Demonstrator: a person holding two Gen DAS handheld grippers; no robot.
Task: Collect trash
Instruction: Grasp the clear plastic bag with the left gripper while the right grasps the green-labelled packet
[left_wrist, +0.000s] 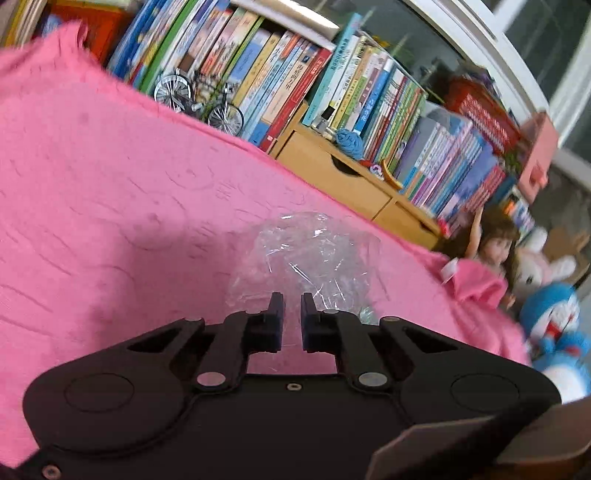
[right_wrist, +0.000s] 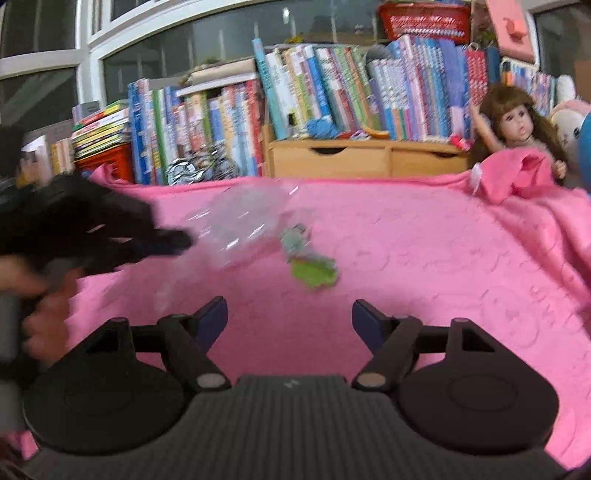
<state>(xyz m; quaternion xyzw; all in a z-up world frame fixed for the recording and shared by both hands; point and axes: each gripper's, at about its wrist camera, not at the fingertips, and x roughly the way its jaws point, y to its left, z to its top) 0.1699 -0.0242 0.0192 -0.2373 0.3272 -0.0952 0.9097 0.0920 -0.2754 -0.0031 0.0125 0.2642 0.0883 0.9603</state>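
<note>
On the pink blanket (left_wrist: 110, 206), the left tool (left_wrist: 291, 306) has pinched, apparently, the crumpled clear plastic bag's (left_wrist: 306, 258) flimsy, slippery edge; the right tool (right_wrist: 289, 314) gapes empty.

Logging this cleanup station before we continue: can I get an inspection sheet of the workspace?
Surface: pink blanket, wrinkled.
Job's things: crumpled clear plastic; green wrapper beside it.
Clutter: nothing seen beyond those.
Grippers: left gripper shut on the clear plastic; right gripper open, empty, short of the wrapper.
Cables: nothing seen.
Surroundings: books, wooden drawers, toy bicycle, doll, plush toys.
</note>
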